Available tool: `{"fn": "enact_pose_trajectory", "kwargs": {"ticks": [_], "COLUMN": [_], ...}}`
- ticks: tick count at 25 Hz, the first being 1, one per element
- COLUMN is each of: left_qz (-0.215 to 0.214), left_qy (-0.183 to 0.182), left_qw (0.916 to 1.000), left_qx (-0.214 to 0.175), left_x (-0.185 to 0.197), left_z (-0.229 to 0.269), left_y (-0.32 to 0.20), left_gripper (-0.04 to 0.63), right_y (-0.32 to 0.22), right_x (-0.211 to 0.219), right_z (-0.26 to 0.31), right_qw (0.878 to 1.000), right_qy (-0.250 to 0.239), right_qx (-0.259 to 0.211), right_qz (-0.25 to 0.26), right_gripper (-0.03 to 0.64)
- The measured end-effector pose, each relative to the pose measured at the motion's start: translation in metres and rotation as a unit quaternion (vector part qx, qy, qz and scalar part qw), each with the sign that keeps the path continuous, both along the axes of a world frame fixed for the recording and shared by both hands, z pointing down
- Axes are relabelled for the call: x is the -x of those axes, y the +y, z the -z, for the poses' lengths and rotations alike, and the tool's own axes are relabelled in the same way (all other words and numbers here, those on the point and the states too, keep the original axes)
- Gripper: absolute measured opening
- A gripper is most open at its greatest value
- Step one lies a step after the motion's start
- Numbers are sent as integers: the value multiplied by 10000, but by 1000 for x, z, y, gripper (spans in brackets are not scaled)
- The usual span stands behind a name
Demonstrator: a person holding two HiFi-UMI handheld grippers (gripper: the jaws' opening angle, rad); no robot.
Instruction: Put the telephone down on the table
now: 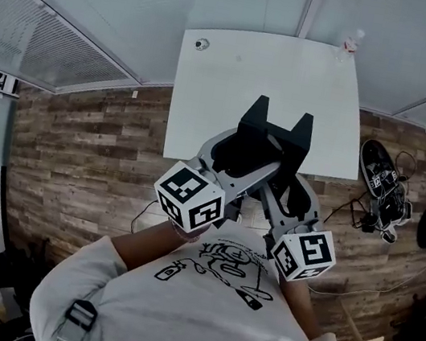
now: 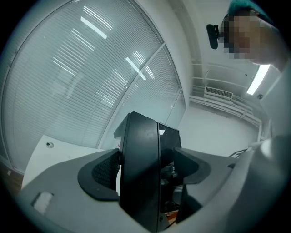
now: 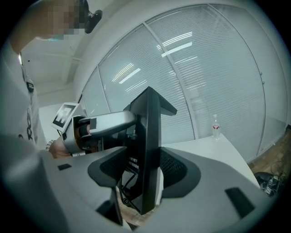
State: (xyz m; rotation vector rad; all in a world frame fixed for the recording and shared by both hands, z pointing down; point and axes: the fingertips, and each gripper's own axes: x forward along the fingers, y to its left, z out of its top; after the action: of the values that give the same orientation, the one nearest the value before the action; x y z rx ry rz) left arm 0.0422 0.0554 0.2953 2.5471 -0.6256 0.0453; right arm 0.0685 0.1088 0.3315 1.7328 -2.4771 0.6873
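Observation:
The black telephone point(image 1: 255, 126) is held in the air over the near edge of the white table point(image 1: 238, 72), its two upright ends pointing away from me. My left gripper point(image 1: 232, 154) is shut on its left side and my right gripper point(image 1: 288, 169) is shut on its right side. In the left gripper view the telephone point(image 2: 140, 164) stands as a dark slab squeezed between the padded jaws of the left gripper point(image 2: 146, 169). The right gripper view shows the right gripper point(image 3: 145, 169) clamping the telephone point(image 3: 149, 136) edge-on, with the left gripper's arm point(image 3: 97, 125) behind it.
A water bottle point(image 1: 350, 43) stands at the table's far right corner, also in the right gripper view point(image 3: 216, 129). A small round object point(image 1: 202, 44) lies near the far left corner. Shoes point(image 1: 378, 169) and cables lie on the wooden floor point(image 1: 87, 143) to the right.

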Motion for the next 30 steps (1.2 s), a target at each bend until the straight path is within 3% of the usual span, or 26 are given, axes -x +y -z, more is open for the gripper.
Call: {"fn": "enact_pose_trajectory", "kwargs": {"ticks": [17,30], "left_qz": [498,1173], "left_qy": [220,154], "left_qw": [9985,9930], "left_qx": [-17,-8], "left_x": [36,42], "left_z": [6,6], "left_y": [-153,-180], "left_gripper": [359,359], "right_y": [-156,-187], "right_x": [29,30], "right_z": [6,6], "right_qw": [9987,9933], "right_qy": [149,67], "right_qx": [-47,-51], "right_qz": [490,1154], "right_gripper": [213,213]}}
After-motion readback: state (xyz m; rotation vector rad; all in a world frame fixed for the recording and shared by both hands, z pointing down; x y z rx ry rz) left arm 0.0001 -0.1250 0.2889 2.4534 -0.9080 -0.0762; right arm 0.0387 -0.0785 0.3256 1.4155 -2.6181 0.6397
